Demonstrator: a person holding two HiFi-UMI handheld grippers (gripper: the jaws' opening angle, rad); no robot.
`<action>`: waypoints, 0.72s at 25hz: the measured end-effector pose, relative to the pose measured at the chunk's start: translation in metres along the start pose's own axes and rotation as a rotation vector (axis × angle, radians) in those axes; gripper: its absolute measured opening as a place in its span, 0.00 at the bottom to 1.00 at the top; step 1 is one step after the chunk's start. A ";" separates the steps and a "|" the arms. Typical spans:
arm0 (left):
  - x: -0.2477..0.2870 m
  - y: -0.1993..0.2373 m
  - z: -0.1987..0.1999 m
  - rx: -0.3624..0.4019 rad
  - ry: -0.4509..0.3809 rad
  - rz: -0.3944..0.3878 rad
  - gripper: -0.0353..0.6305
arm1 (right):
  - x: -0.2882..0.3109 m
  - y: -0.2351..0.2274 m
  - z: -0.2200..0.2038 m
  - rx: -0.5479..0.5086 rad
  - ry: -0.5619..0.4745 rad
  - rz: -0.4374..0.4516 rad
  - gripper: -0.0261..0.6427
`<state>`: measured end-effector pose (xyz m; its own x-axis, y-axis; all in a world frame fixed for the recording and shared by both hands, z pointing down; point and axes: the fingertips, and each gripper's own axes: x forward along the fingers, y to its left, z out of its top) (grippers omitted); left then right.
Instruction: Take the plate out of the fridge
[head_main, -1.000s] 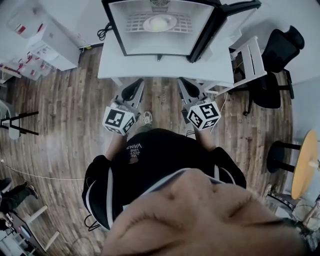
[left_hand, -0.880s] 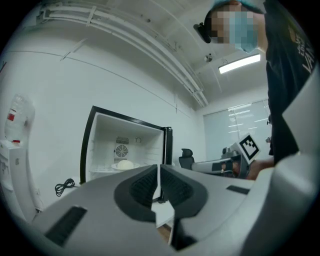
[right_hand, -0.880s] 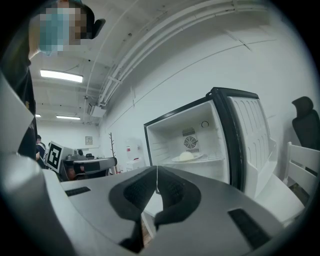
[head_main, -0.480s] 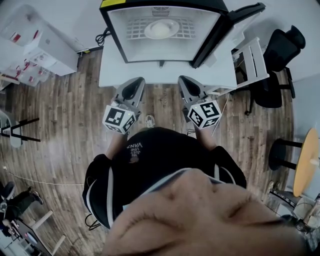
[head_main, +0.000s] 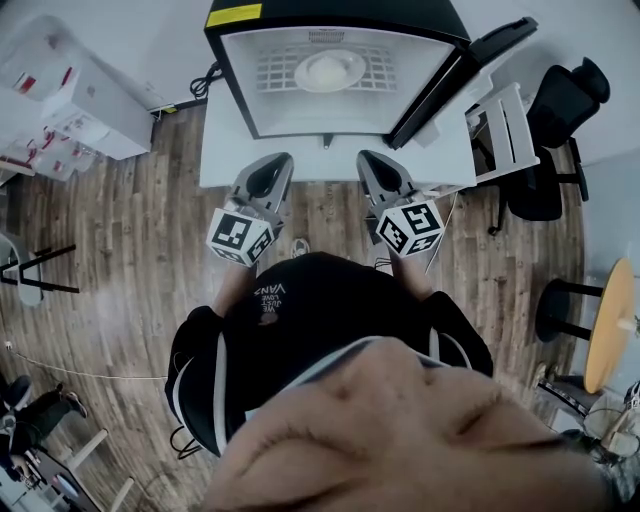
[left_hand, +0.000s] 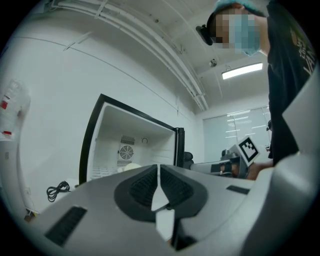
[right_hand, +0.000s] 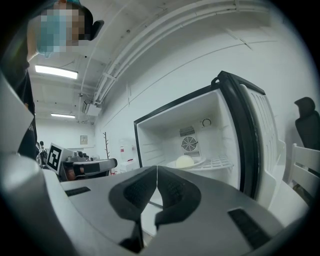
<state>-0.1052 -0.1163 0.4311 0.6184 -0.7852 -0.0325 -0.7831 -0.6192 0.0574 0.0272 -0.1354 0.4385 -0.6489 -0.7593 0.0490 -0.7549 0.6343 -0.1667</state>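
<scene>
Left gripper (head_main: 274, 162) and right gripper (head_main: 374, 162) have edged nearer the open fridge (head_main: 360, 12), jaws pressed together and empty, since the plate (head_main: 354, 78), perhaps carrying a pale lump (head_main: 329, 67), sits inside, well ahead.

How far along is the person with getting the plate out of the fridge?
Done: the fridge door stands open. In hand: the left gripper and right gripper, both shut and empty, point at the fridge from outside. Left: the plate sits on the wire shelf inside, untouched; grasping it and lifting it out remain.
</scene>
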 end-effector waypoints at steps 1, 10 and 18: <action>0.002 0.003 0.001 -0.003 -0.002 -0.002 0.09 | 0.003 -0.001 0.001 0.000 -0.003 -0.003 0.06; 0.021 0.027 -0.004 -0.034 0.015 -0.039 0.09 | 0.027 -0.012 0.004 0.003 -0.008 -0.040 0.06; 0.038 0.040 -0.005 -0.038 0.027 -0.109 0.09 | 0.042 -0.017 0.005 0.002 -0.017 -0.086 0.06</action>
<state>-0.1127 -0.1703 0.4374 0.7019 -0.7121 -0.0142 -0.7081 -0.6999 0.0931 0.0136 -0.1785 0.4388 -0.5803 -0.8131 0.0460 -0.8073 0.5668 -0.1643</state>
